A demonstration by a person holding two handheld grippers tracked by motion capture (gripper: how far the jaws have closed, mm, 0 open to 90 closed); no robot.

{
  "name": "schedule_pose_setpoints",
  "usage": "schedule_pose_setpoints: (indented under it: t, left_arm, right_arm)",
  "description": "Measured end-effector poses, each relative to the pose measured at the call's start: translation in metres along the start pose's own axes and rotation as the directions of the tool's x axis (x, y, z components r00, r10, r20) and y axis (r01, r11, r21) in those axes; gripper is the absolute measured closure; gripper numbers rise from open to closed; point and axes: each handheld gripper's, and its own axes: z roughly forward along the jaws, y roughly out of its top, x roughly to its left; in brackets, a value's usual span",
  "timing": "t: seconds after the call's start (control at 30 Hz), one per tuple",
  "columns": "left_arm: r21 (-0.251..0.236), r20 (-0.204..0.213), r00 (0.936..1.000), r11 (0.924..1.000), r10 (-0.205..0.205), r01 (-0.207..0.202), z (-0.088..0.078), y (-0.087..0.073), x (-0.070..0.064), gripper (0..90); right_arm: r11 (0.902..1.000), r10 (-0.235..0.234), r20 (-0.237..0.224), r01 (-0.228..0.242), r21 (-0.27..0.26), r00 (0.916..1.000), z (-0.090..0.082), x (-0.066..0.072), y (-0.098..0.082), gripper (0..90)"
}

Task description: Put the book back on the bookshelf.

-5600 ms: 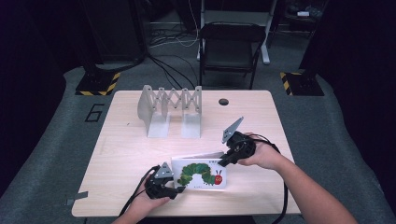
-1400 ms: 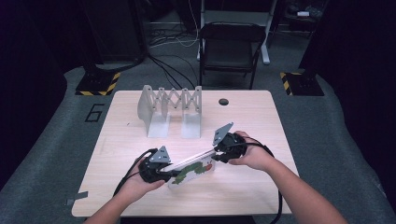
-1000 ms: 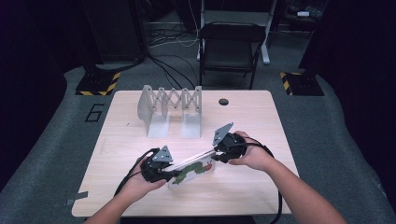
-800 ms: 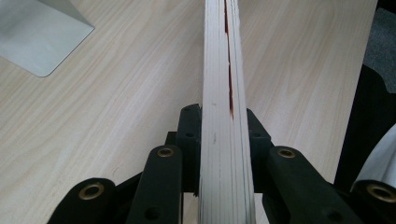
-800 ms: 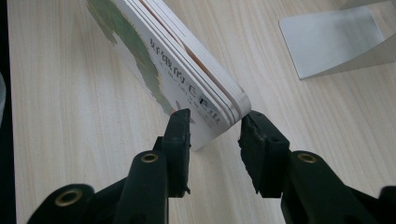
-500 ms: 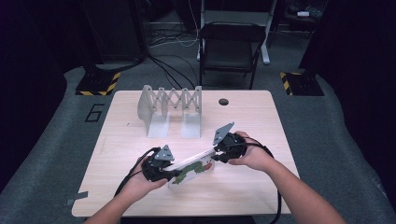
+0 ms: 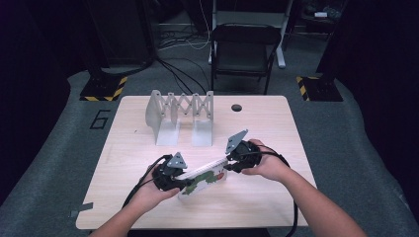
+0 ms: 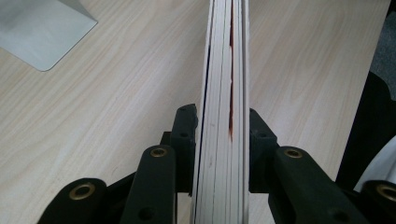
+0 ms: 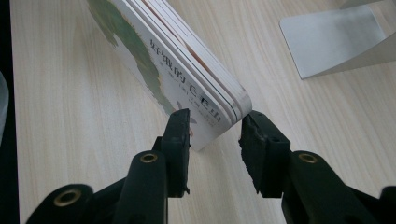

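One book (image 8: 223, 93) (edge-up) between left claw (image 8: 223, 140) pads.

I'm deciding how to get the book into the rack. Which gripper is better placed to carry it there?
Probably the left gripper: its jaws clamp both faces of the book. The right gripper only straddles a corner, one jaw apart from it. The rack stands just beyond.

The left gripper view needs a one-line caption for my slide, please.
Left gripper clamps a thick board book on edge above a wooden table.
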Motion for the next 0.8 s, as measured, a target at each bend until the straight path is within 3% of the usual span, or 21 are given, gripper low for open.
schedule_pose_setpoints:
  t: [0.4, 0.8]
  left_arm:
    - [0.025, -0.006, 0.9998, 0.9995, -0.02, 0.02, 0.0018, 0.0052, -0.0007, 72.4]
    - [0.026, 0.005, 0.9994, 0.9991, 0.034, -0.034, 0.0018, 0.0051, -0.005, 75.7]
  right_arm:
    - [1.0, 0.003, -0.002, -0.003, 0.0, 1.0, 0.0003, 0.0002, -0.0001, 62.5]
    - [0.9999, 0.008, 0.002, -0.008, -0.007, 1.0, 0.0008, -0.0011, 0.0, 61.4]
